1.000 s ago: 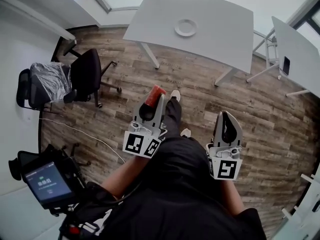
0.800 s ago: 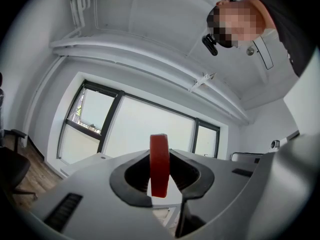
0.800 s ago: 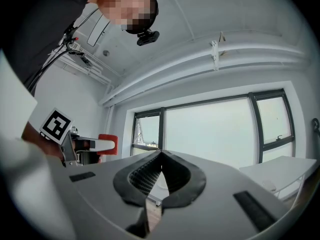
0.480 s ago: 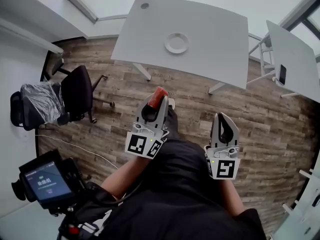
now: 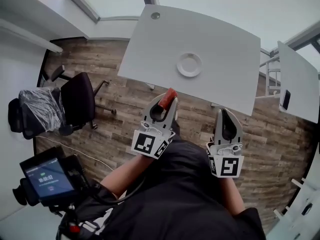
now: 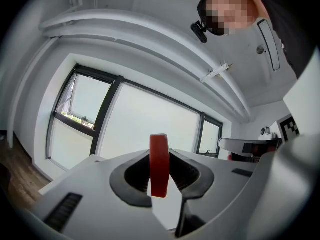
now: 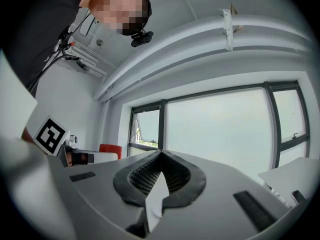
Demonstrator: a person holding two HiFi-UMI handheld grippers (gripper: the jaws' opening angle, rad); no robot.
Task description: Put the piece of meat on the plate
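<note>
Left gripper [image 5: 165, 104]: pinching flat red piece of meat [image 6: 159, 165].
Right gripper [image 5: 223, 112]: jaws pressed together, empty.
Round white plate [image 5: 179, 66]: one o'clock from meat.

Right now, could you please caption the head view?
Left hand-held gripper holds red meat, short of the white plate on the table.

Plate [image 5: 189, 64] on table [image 5: 225, 36], meat [image 5: 170, 95] in left tool [image 5: 167, 103] before it, chair [image 5: 77, 96] far left

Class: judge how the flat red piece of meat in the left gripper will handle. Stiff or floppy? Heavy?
Probably stiff: the flat red piece of meat stands upright between the fingers without drooping. Likely light, since a narrow pinch holds it. Flat, so unlikely to roll.
</note>
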